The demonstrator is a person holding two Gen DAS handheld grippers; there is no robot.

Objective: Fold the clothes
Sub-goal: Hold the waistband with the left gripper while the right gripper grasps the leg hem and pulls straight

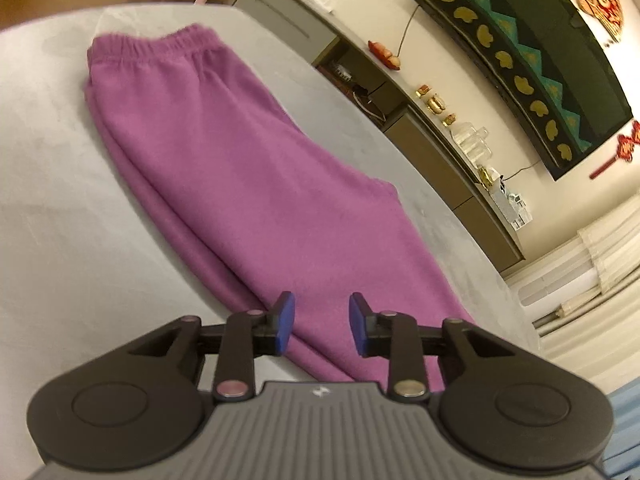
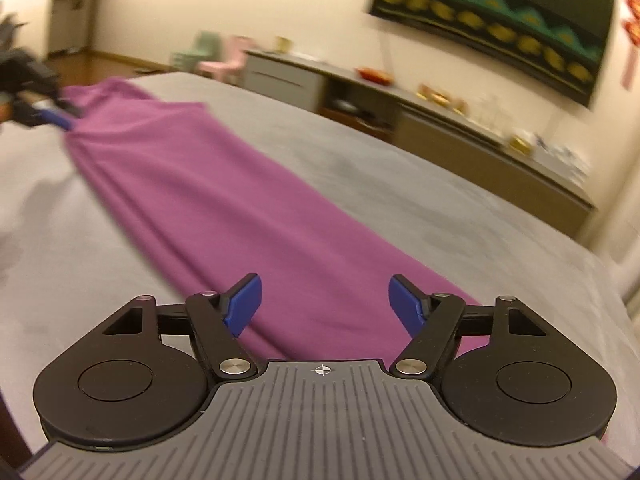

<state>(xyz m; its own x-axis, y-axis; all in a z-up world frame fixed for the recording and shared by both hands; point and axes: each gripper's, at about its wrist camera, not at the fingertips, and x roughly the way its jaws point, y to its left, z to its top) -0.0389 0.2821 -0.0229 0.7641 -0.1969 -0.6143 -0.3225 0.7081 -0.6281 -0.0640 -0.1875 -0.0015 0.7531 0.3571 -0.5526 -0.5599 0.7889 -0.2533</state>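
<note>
Purple trousers (image 1: pixel 224 168) lie flat and stretched out on a grey padded surface (image 1: pixel 52 208). In the left wrist view their elastic waistband (image 1: pixel 160 42) is at the far end. My left gripper (image 1: pixel 322 314) hovers over the near end, open, with the cloth lying under the gap and the pads not pressing on it. In the right wrist view the trousers (image 2: pixel 240 200) run away to the upper left. My right gripper (image 2: pixel 324 300) is wide open above their near end, with nothing gripped. Another gripper (image 2: pixel 48 114) shows blurred at the far left corner of the cloth.
A long sideboard (image 1: pixel 440 148) with jars and ornaments runs along the wall to the right, under a dark wall panel (image 1: pixel 540 60). A pink chair (image 2: pixel 224 60) stands beyond the surface. The surface's edge (image 1: pixel 500 280) curves close on the right, with curtains (image 1: pixel 600 256) past it.
</note>
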